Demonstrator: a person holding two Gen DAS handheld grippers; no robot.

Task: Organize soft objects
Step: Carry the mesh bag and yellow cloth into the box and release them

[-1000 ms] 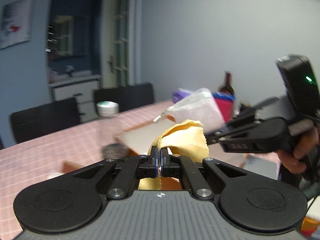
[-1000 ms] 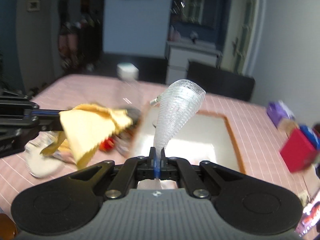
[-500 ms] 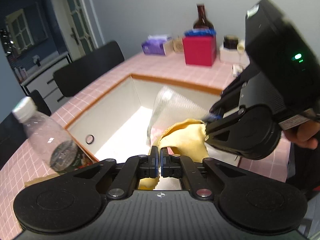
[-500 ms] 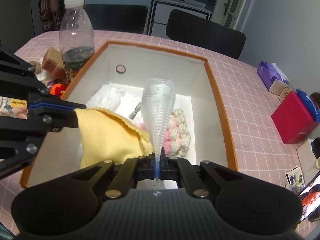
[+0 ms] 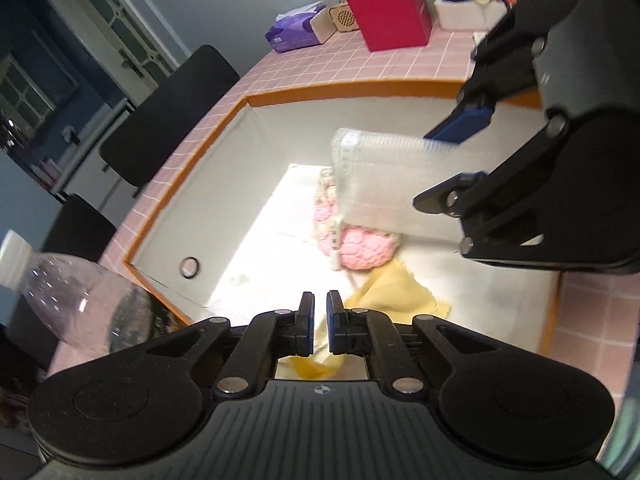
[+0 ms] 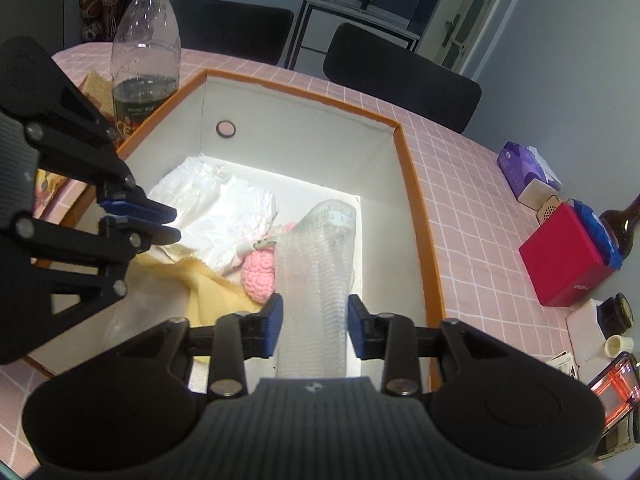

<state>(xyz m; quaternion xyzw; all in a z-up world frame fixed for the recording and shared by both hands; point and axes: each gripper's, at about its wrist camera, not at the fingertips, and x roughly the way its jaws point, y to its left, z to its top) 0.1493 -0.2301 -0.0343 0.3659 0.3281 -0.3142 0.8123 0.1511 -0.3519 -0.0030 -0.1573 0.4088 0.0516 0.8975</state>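
Note:
A white box with an orange rim lies under both grippers. My left gripper hangs over its near side, jaws opening by a narrow gap with nothing pinched. The yellow cloth lies on the box floor below it. My right gripper is opening too. A clear mesh sleeve stands between its blue pads at full width, over a pink knitted toy. A crumpled white cloth lies in the box.
A plastic bottle stands by the box's left rim on the pink checked tabletop. A red box, a purple tissue pack and jars crowd the far right. Black chairs line the far edge.
Both grippers came down over the box. The left jaws parted and the yellow cloth dropped to the box floor. The right jaws opened and the pinched sleeve sprang back to a tube.

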